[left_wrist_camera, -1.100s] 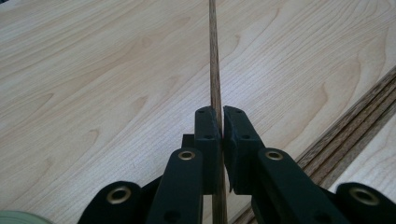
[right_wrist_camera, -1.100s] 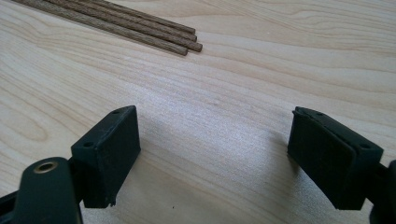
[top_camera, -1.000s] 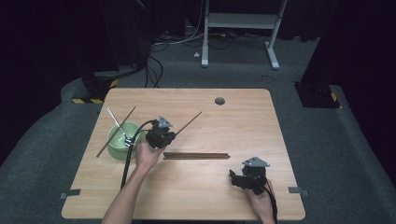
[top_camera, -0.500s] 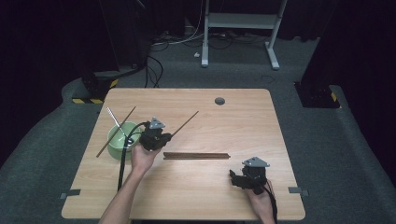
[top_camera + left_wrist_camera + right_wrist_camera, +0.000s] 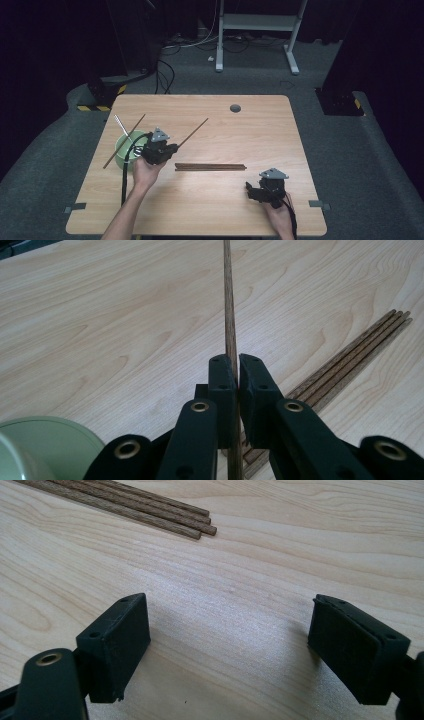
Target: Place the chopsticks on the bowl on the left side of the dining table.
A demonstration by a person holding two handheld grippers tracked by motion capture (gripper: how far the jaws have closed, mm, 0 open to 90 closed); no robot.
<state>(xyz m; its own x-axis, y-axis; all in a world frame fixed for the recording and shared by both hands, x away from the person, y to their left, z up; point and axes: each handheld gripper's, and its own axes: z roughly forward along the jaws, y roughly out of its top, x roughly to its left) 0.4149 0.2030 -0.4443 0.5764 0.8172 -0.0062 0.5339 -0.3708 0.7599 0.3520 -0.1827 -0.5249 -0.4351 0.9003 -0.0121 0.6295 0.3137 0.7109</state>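
thin brown wooden chopstick [image 5: 229, 315], straight, round

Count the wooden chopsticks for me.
6: one held chopstick in the left gripper's jaws, one leaning chopstick at the green bowl, about four in the bundle mid-table, which could hide more.

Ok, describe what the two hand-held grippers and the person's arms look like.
Both are black. The left hand-held gripper and the right hand-held gripper each carry a grey three-cornered plate on top and trail a black cable. Their jaws end in flat rectangular black pads, on arms with brass-ringed holes. No sleeves show on the forearms.
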